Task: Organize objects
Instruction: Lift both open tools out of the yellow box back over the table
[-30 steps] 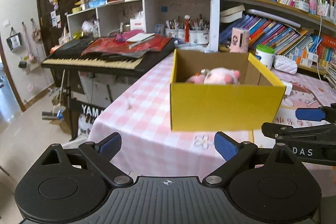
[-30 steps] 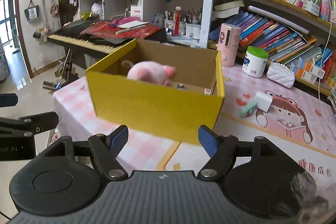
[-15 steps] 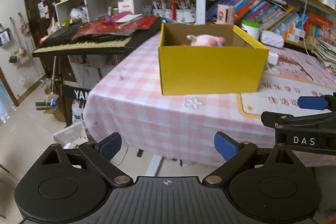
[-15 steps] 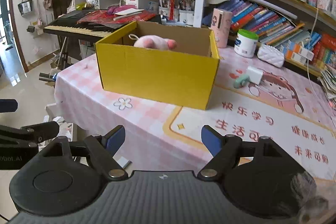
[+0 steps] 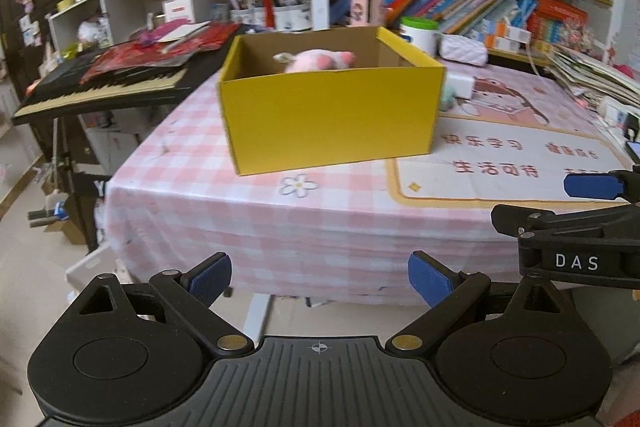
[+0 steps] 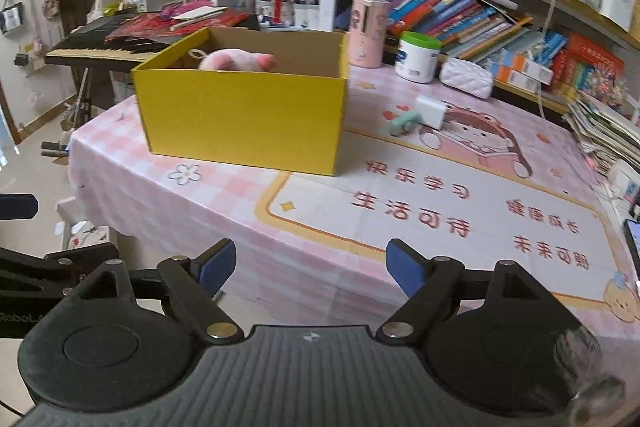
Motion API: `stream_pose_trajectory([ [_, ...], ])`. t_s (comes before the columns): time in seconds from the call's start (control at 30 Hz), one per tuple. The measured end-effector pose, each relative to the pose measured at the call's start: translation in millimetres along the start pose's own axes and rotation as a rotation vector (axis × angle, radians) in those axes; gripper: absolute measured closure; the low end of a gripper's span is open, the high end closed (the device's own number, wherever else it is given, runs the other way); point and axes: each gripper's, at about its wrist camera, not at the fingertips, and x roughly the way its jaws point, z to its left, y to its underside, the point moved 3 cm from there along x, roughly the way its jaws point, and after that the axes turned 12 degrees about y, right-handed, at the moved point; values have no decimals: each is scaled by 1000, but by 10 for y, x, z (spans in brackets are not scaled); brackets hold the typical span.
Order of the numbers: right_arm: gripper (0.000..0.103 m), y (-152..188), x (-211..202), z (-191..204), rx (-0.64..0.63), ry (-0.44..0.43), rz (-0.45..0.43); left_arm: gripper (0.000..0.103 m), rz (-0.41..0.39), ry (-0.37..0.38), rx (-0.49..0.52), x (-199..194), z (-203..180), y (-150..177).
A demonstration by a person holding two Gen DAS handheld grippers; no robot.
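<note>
A yellow cardboard box (image 5: 328,115) (image 6: 244,119) stands open on the pink checked tablecloth (image 5: 248,211), near its left corner. A pink plush toy (image 5: 316,61) (image 6: 236,61) lies inside it, partly hidden by the front wall. My left gripper (image 5: 320,279) hangs open in front of the table's edge, well short of the box, with nothing between its fingers. My right gripper (image 6: 310,265) hovers over the table's front edge, to the right of the left one. Its jaws are opening and hold nothing. A white block (image 6: 430,111) and a small green item (image 6: 404,123) lie right of the box.
Behind the box stand a pink cylinder (image 6: 368,31), a green-lidded white jar (image 6: 418,57) and a white quilted pouch (image 6: 466,77). Book-filled shelves (image 6: 480,7) line the back. A keyboard piano (image 5: 100,87) stands left of the table. A stack of magazines (image 6: 604,131) sits at the right.
Both grippers have drawn back from the box and tipped downward, so the box looks smaller and the table's front edge shows. The right jaws stand slightly wider.
</note>
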Motion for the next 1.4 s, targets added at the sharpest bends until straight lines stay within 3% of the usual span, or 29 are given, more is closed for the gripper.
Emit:
stream_pose_trajectory([
  [0.6,21,127,12,-651,107,155,39,6,21,147,116,344,-553,-220],
  [1.4,20,-48,338,-964,125,143,37,6,15,136,142,650,-813,-500],
])
